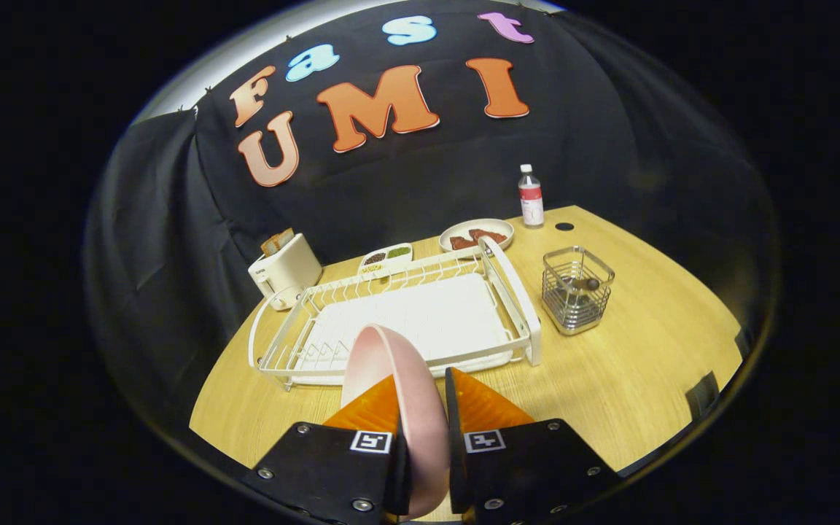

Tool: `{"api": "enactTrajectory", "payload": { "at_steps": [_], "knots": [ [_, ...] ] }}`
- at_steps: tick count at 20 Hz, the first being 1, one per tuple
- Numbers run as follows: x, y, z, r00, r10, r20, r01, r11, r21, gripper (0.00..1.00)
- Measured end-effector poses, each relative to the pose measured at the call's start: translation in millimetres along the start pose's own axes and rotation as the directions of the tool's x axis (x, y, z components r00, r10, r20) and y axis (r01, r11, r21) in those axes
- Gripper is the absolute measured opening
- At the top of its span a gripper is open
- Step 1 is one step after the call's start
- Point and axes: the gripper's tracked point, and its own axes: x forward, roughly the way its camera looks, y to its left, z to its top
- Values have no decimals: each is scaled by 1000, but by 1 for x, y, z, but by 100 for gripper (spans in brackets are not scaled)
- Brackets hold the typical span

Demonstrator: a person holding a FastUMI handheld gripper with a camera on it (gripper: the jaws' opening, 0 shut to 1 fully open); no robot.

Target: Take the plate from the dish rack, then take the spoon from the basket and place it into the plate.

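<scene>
plate [391, 379] in gripper [424, 408], rack [405, 321] beyond

A light wooden table [646, 364] with a round cable hole [564, 226] stands against a black cloth wall [405, 182], which hangs in folds; a pale strip of brighter wall [245, 55] shows above it.

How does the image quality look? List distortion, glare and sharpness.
Gripper view: fisheye bends the table edge into a curve; the dish rack tray glares white, washing out detail; the pink plate clamped in the claw looks oversized and slightly soft; the basket stays sharp.
</scene>
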Motion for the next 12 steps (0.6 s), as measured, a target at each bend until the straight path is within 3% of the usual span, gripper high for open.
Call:
{"api": "enactTrajectory", "payload": {
  "at_steps": [12],
  "knots": [
    [28,-6,-67,993,91,-72,-75,976,203,22]
  ]
}}
